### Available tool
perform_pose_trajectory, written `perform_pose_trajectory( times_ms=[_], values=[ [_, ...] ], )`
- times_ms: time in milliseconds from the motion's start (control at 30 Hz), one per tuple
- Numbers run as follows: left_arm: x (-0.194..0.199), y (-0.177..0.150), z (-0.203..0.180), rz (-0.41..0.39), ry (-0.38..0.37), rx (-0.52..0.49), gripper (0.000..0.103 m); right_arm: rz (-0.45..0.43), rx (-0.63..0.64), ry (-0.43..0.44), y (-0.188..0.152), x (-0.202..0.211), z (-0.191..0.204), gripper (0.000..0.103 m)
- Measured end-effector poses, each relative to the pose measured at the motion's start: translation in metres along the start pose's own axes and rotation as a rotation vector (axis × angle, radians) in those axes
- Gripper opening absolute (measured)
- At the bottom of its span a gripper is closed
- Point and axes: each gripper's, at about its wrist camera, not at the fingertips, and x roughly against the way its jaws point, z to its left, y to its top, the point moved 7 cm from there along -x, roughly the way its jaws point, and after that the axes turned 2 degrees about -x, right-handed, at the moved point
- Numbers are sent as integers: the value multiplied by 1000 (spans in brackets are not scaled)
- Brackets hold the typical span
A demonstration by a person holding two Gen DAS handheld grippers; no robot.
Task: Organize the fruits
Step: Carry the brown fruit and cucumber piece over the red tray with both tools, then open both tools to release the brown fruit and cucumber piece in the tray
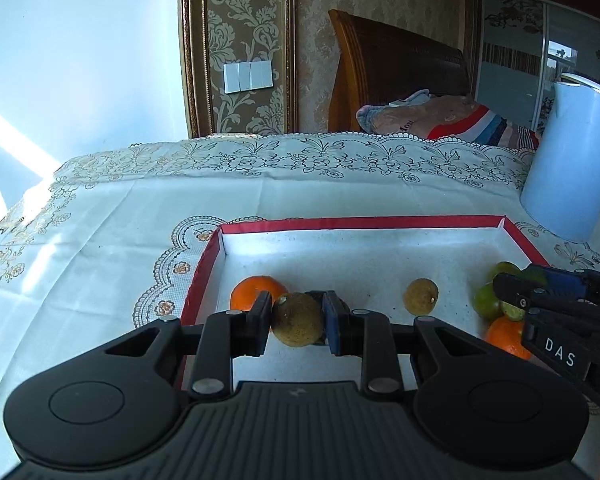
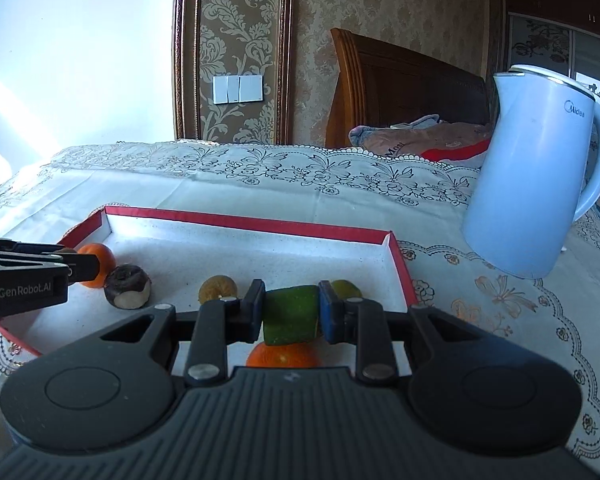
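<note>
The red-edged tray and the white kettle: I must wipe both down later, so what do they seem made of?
The tray looks like cardboard: thin folded walls, red paper outside, and a matt white, speckled lining. The kettle looks like smooth plastic with a soft sheen and a printed logo; the metal-looking band at its rim may be steel, though the pictures leave that open.

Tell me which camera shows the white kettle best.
The right wrist view: the kettle appears whole there, lid, handle and brand mark, standing on the tablecloth beside the red-rimmed box. The left wrist view crops it at the frame edge.
</note>
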Motion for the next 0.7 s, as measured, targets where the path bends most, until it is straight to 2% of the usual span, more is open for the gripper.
perform_pose_trajectory(
  times_ms=[100,200,300,467,700],
  values=[
    [-15,6,-3,-7,33,-6,27,6,-3,-3,5,-18,-2,26],
    [-31,7,-3,8,30,5,27,-1,6,-17,11,-28,-3,26],
    [-33,7,-5,-18,59,-28,27,-4,5,-7,15,-36,-2,26],
    [-36,10,-1,-16,20,16,27,-7,10,-8,17,-42,-1,26],
    [-37,9,1,-26,42,31,27,0,-2,-16,14,-44,-3,26]
  ],
)
